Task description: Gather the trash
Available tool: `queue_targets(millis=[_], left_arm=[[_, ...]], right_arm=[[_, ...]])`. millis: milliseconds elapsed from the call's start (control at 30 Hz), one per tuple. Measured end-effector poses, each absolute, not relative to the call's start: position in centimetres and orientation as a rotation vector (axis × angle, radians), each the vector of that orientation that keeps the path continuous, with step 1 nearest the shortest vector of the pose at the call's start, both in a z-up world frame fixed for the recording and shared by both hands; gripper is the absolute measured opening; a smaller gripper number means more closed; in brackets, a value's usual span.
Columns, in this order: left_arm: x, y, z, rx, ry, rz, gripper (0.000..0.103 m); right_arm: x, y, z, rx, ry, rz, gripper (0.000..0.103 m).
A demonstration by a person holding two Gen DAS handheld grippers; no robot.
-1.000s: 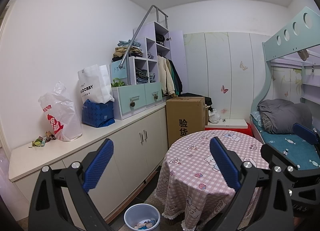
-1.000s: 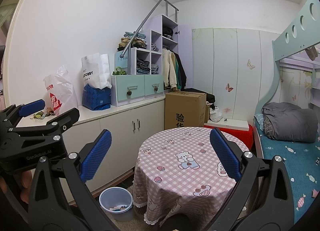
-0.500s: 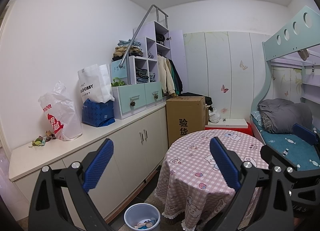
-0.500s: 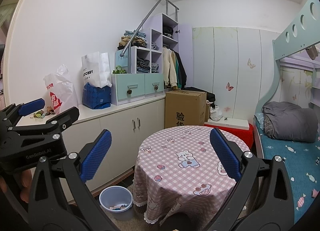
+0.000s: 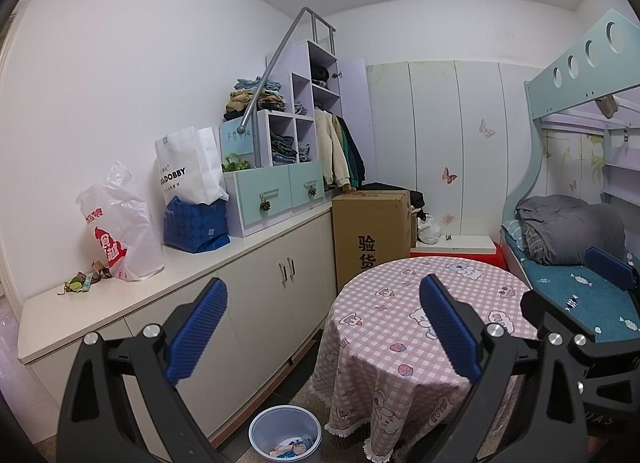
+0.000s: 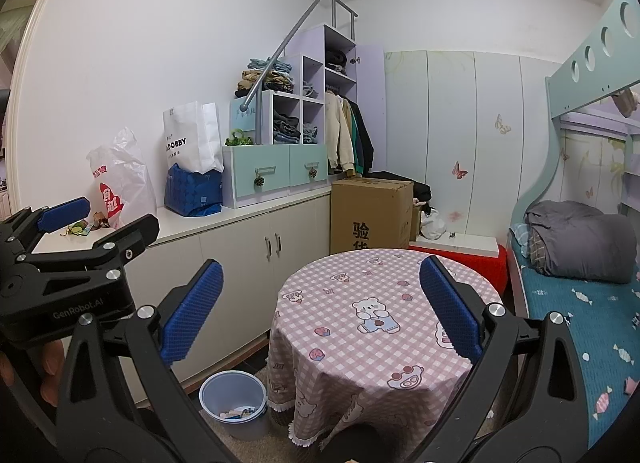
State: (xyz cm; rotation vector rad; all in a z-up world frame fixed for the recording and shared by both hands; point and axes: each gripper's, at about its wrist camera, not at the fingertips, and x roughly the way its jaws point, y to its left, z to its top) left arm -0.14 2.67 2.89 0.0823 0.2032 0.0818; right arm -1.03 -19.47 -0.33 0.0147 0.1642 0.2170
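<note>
A small pile of scraps and wrappers (image 5: 83,281) (image 6: 85,226) lies on the white counter (image 5: 120,303), left of a white plastic bag (image 5: 120,227) (image 6: 120,183). A pale bin (image 5: 285,437) (image 6: 233,403) with some trash inside stands on the floor between the cabinets and the round table (image 5: 420,327) (image 6: 380,311). My left gripper (image 5: 322,329) is open and empty, held high over the floor. My right gripper (image 6: 320,309) is open and empty too, in front of the table. The left gripper (image 6: 94,219) also shows at the left of the right wrist view.
A white paper bag (image 5: 188,171) on a blue bag (image 5: 196,229), drawer units and shelves of clothes line the counter. A cardboard box (image 5: 370,235) stands behind the table. A bunk bed (image 5: 572,247) with a grey blanket fills the right side. A hand (image 6: 24,375) holds the left gripper.
Both views have barely shifted; the grippers stay open and nothing has been picked up or moved.
</note>
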Motion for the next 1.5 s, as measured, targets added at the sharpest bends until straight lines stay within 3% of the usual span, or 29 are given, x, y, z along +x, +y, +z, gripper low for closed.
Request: queue_targets(millis=[1500], left_arm=[[0.14,3.29,2.40,0.090,0.211,0.082,0.095]], right_arm=[[-1.01,-19.66,-0.78,0.008,0.170,0.221,0.097]])
